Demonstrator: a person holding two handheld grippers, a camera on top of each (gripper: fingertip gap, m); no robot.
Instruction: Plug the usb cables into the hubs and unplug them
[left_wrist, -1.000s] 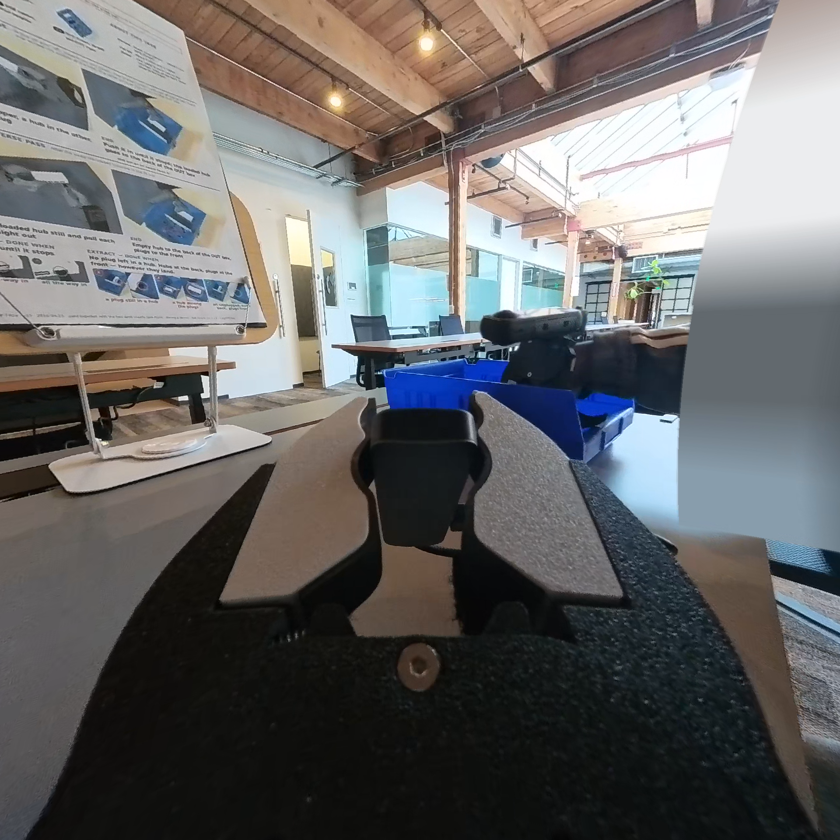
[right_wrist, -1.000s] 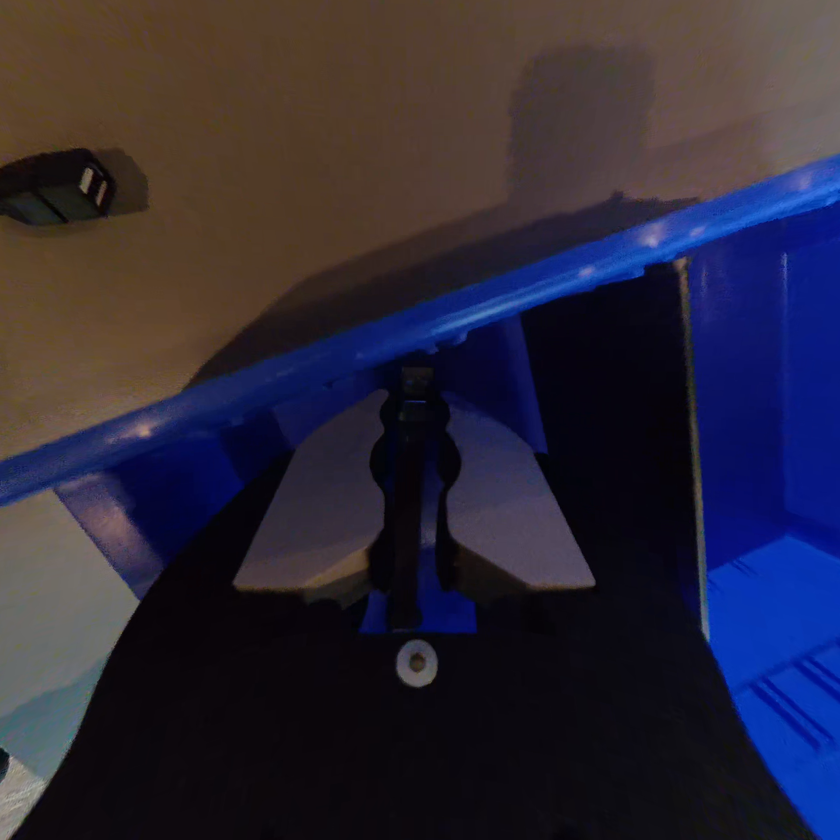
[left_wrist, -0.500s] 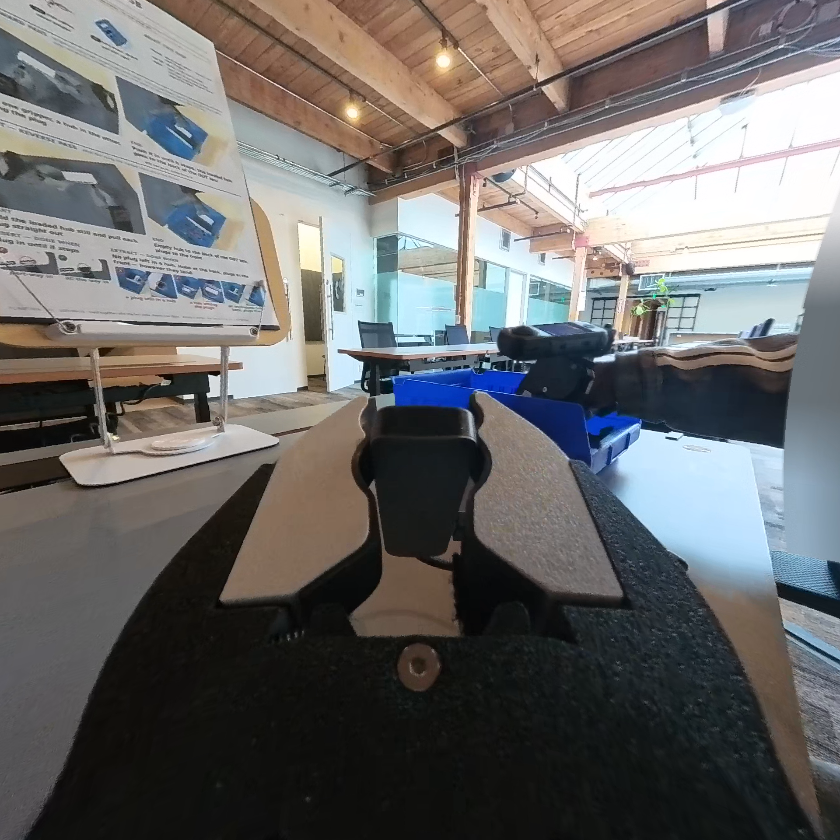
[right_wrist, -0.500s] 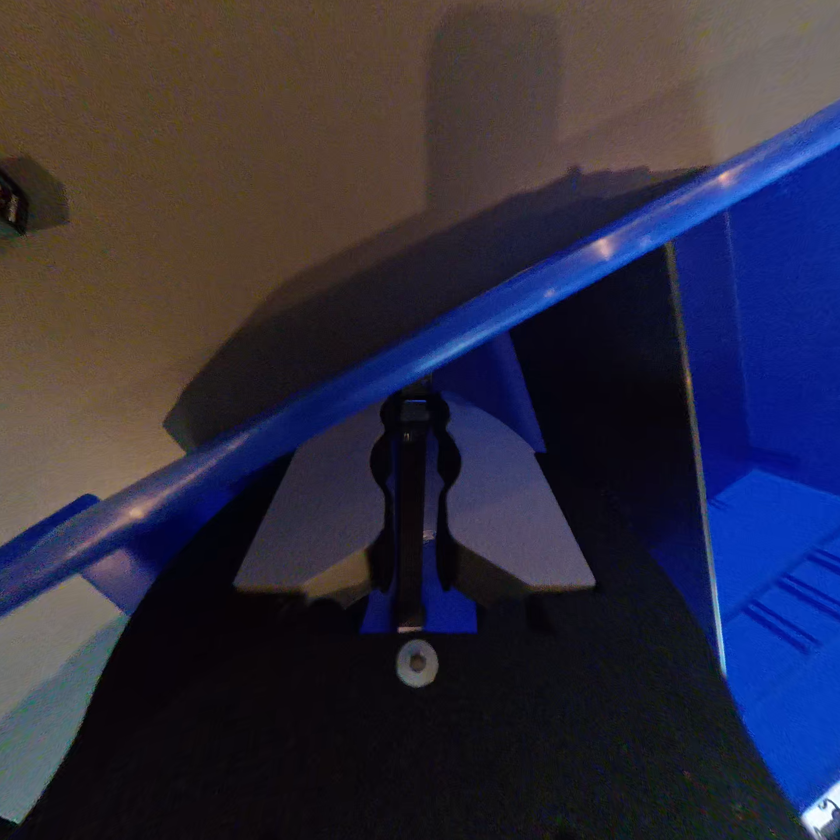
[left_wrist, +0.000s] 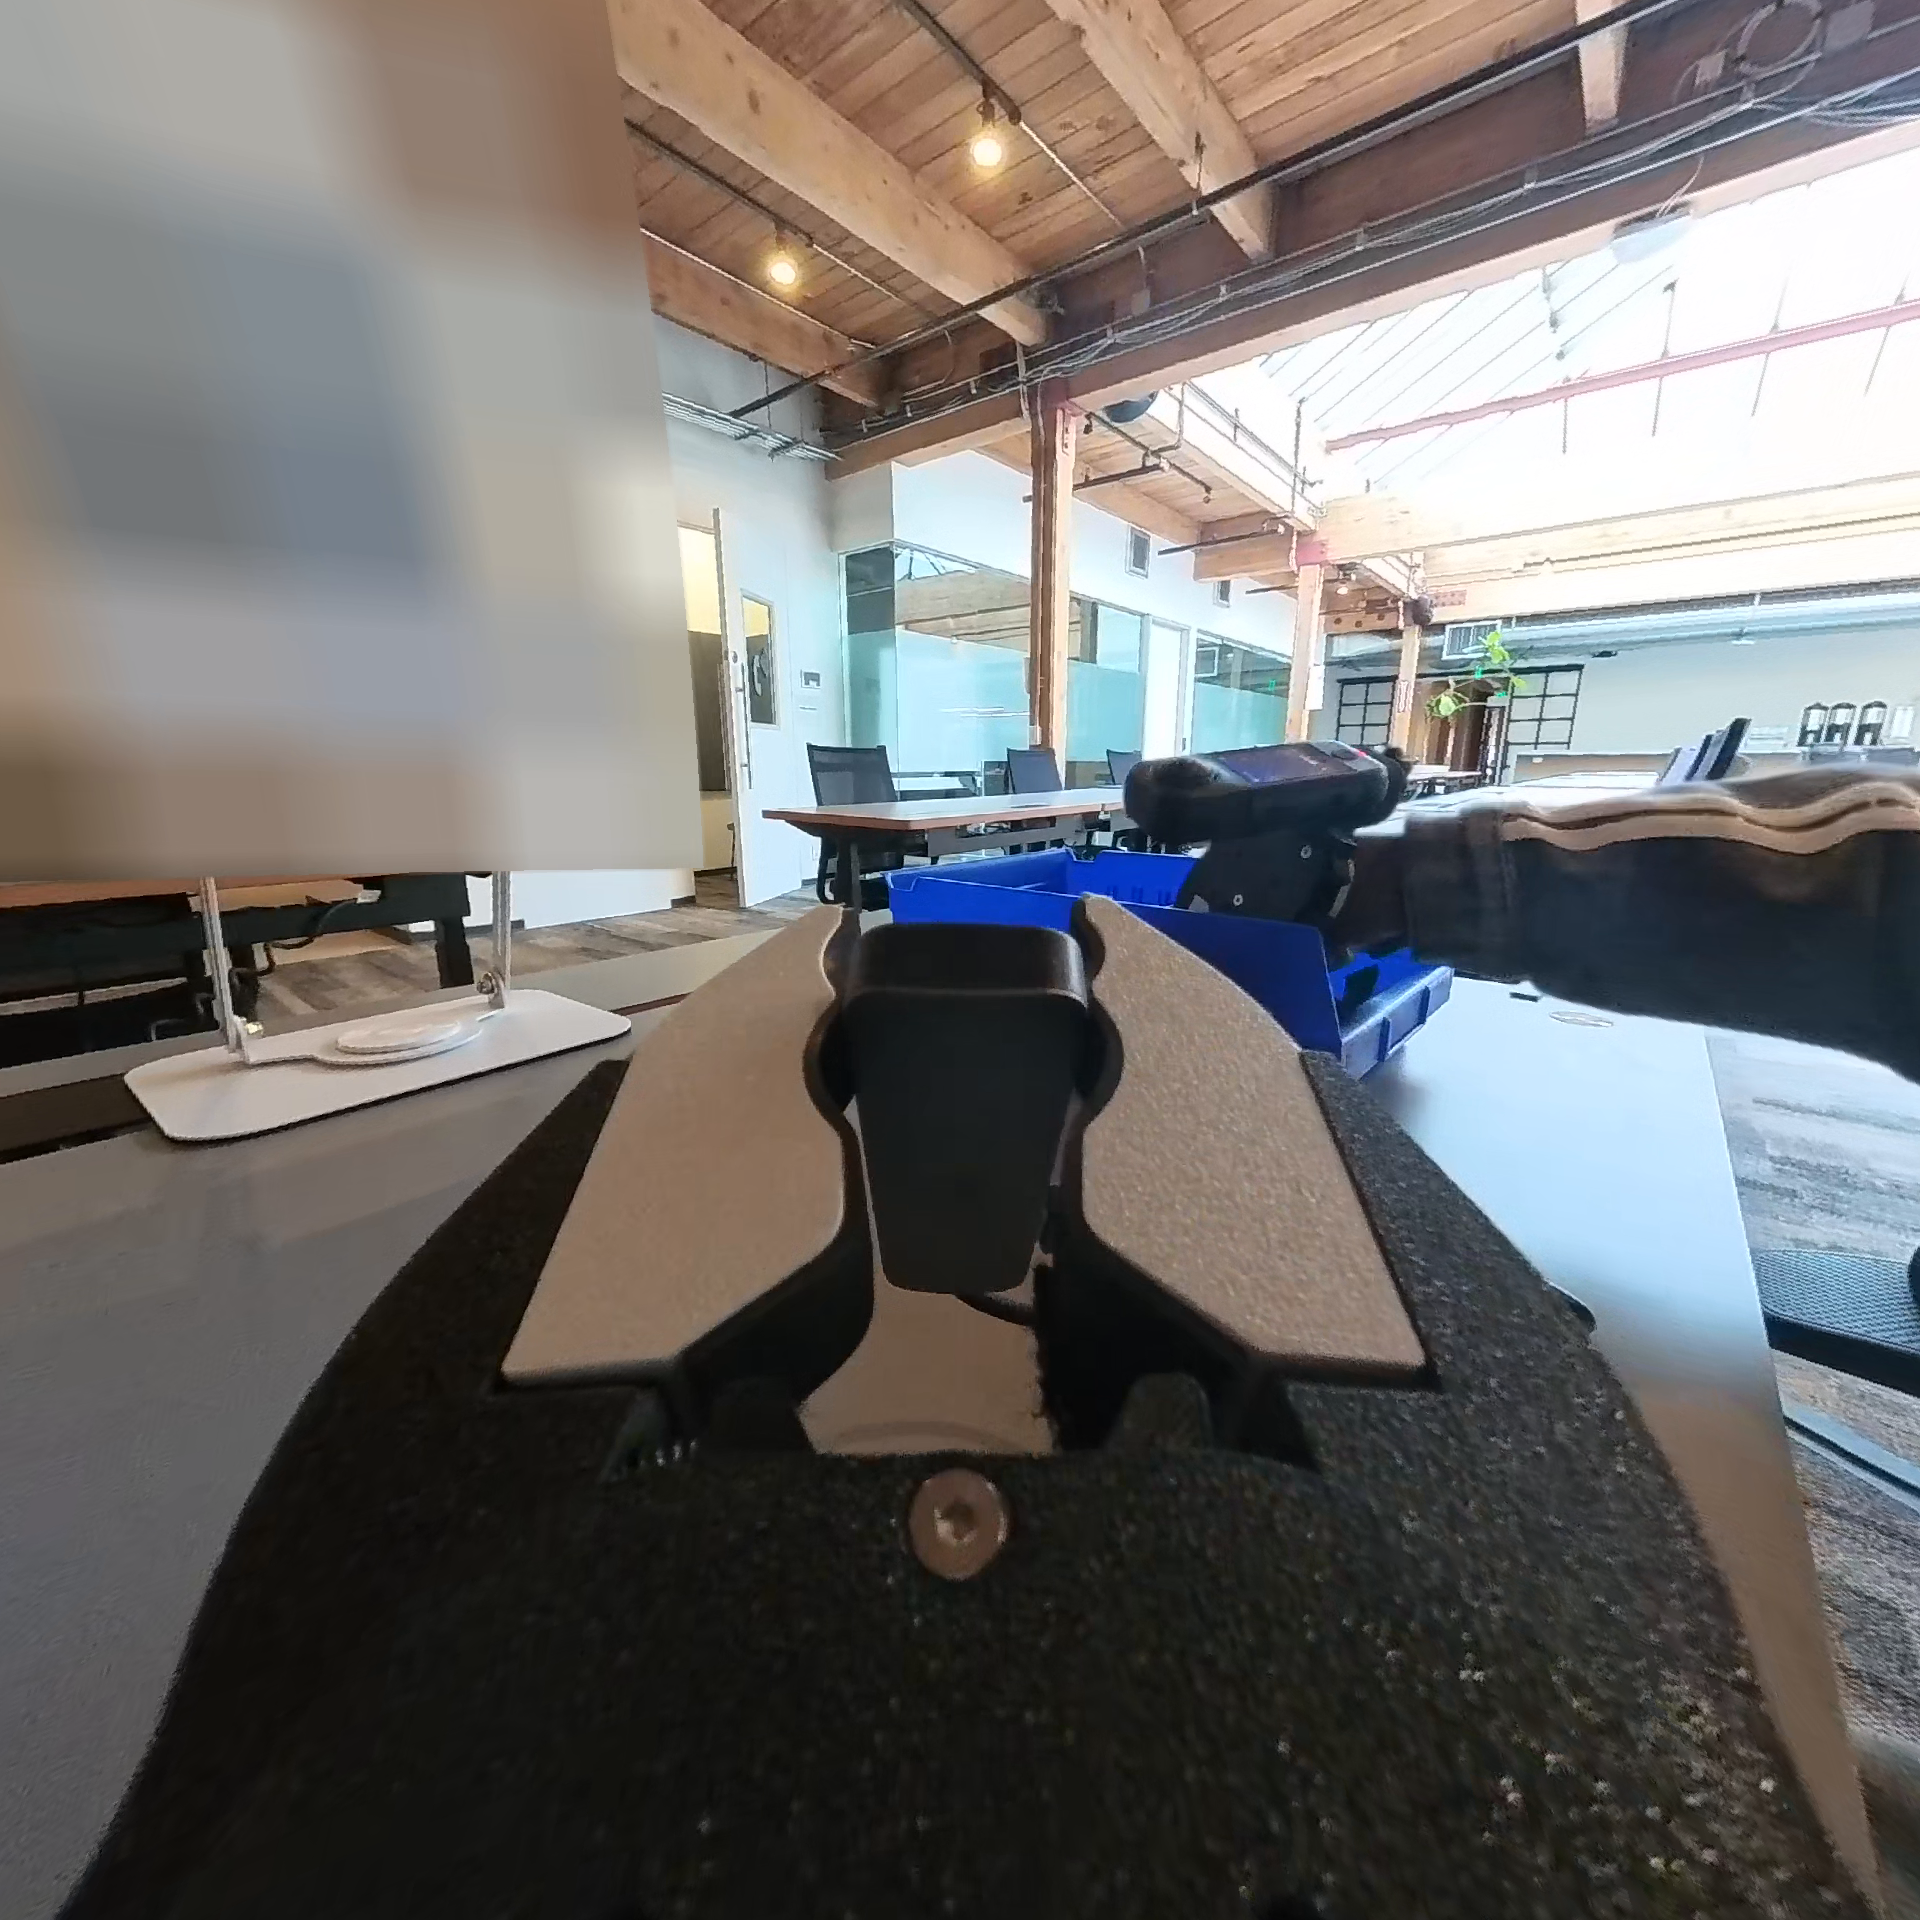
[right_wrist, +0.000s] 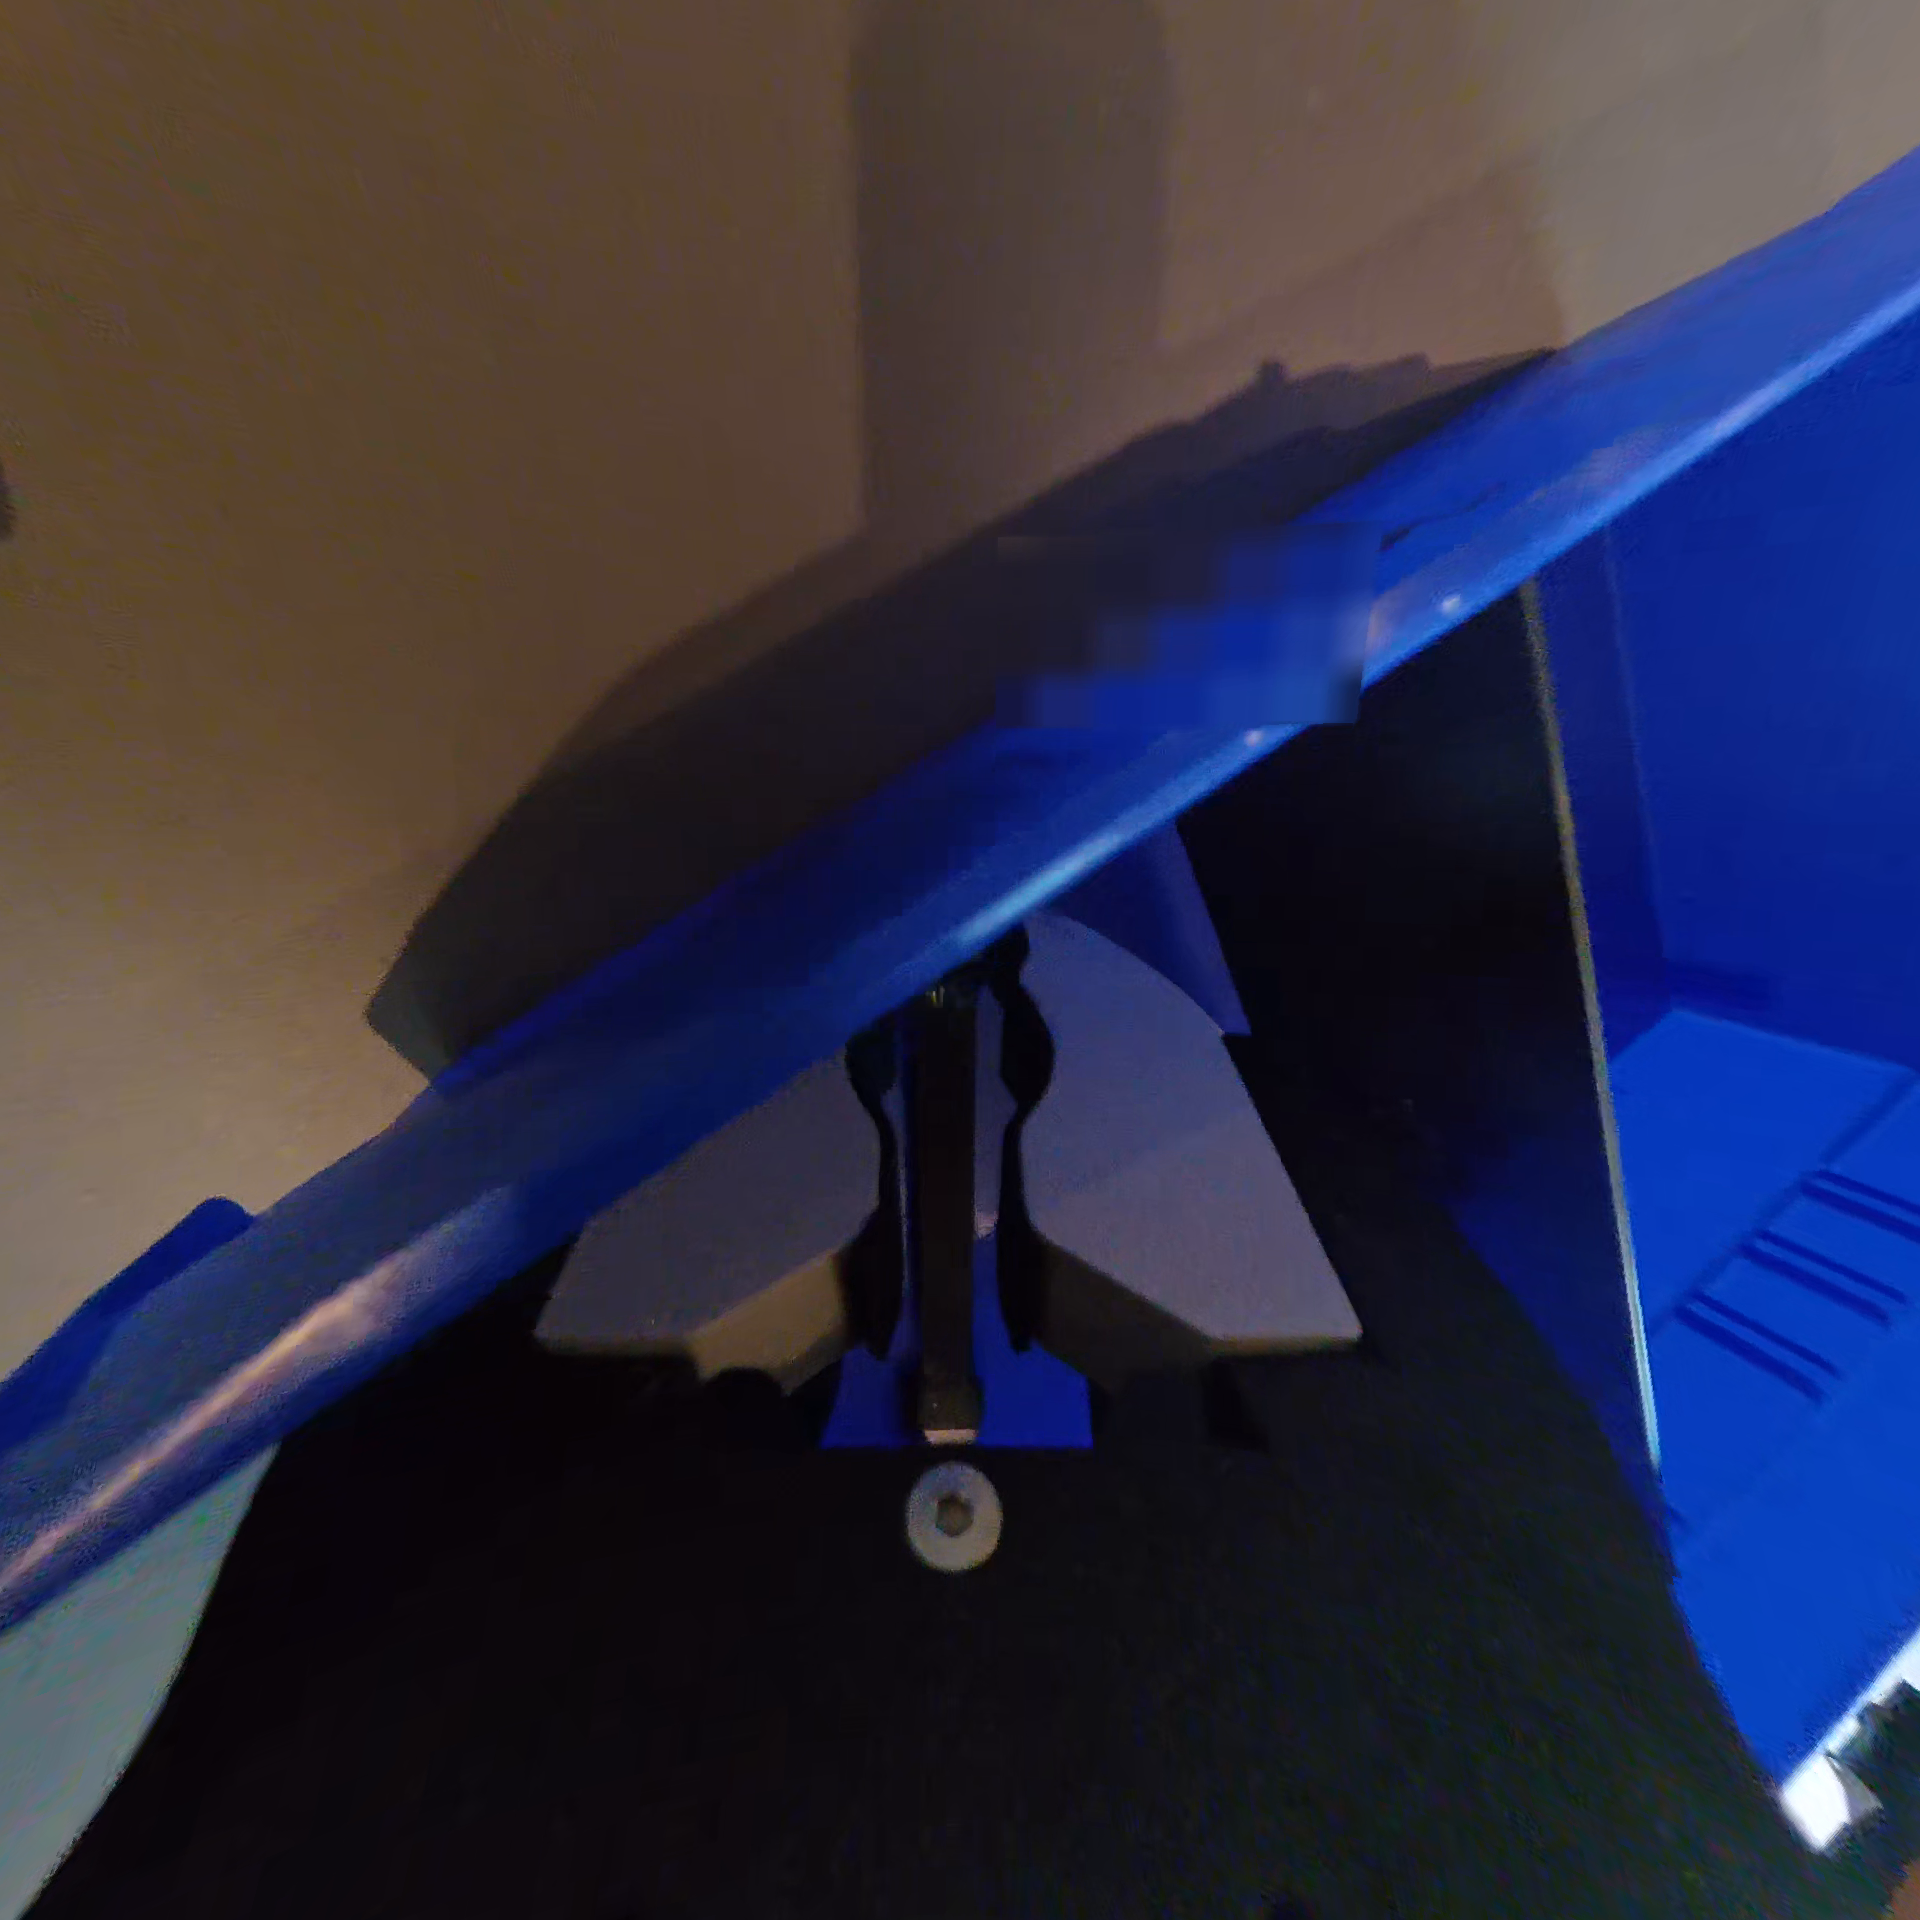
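My left gripper (left_wrist: 961, 935) is shut on a black USB hub (left_wrist: 956, 1101) and holds it level above the grey table (left_wrist: 260, 1299); a thin cable leaves the hub's near end. Ahead to the right stands a blue bin (left_wrist: 1226, 956), with my right gripper (left_wrist: 1262, 831) and a sleeved arm (left_wrist: 1662, 904) reaching into it. In the right wrist view, my right gripper (right_wrist: 951, 997) is shut on a thin black USB plug (right_wrist: 945, 1195) held edge-on, low inside the blue bin. The bin's rim (right_wrist: 727, 987) crosses in front of the fingertips and hides them.
A white stand (left_wrist: 384, 1049) holding a blurred sheet is at the left on the table. A dark divider (right_wrist: 1403, 935) splits the bin, with a ribbed blue floor (right_wrist: 1766, 1247) to its right. The table's right edge (left_wrist: 1725, 1195) drops to carpet. The tips of one gripper are about 35 cm away from the tips of the other.
My right gripper has sunk lower into the bin, so the rim now covers its tips, and the hub on the table has left its view. The left view has swung right.
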